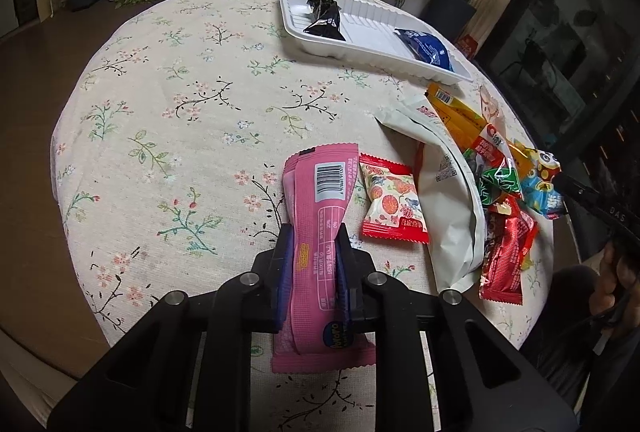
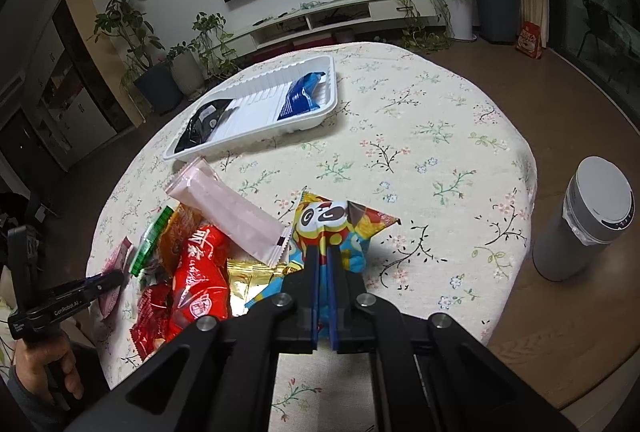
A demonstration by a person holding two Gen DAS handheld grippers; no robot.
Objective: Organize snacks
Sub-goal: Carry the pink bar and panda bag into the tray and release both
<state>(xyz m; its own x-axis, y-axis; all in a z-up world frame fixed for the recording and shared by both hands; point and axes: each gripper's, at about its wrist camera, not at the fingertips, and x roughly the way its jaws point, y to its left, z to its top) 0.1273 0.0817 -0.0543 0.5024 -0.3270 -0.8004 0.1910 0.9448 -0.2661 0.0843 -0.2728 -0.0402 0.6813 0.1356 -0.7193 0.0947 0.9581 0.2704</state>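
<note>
1. The left gripper [image 1: 314, 232] has its fingers pinched on a long pink wrapper [image 1: 316, 228] lying lengthwise on the flowered tablecloth [image 1: 168, 104]. The pads press both long sides about midway. The wrapper shows a white barcode label, small print too fine to read, and a round blue and yellow logo near its close end that reads roughly "yoyo".
2. Just right of the pink wrapper lies a small red-edged packet [image 1: 390, 204] with a white panel, orange rounds and a red seal. Its characters are too small to read.
3. Next comes a big off-white bag [image 1: 448, 192] printed with a QR code, lying on its side.
4. Right of that bag is a loose heap: an orange packet [image 1: 460, 116] with a barcode, a green twist wrapper [image 1: 500, 184] and a red wrapper [image 1: 506, 260].
5. A white ribbed tray [image 1: 372, 48] sits well apart from the heap, towards the table's far edge. It holds a black packet [image 1: 326, 18] at its left end and a blue packet [image 1: 426, 48] at its right end.
6. In the right wrist view, the other handheld tool at the left edge carries the words "GenRobot.AI", and a person's hand [image 2: 44, 360] grips its handle.
7. A red bag [image 2: 200, 272] with large white characters lies in the heap, beside a pale pink wrapper [image 2: 228, 210] and a gold foil packet [image 2: 248, 280].
8. The right gripper [image 2: 323, 256] has its fingers pressed almost together, pinching the near end of a cartoon panda packet [image 2: 340, 220] coloured yellow, red and blue, resting on the cloth.
9. A grey lidded bin [image 2: 584, 224] stands on the floor, right of the table.
</note>
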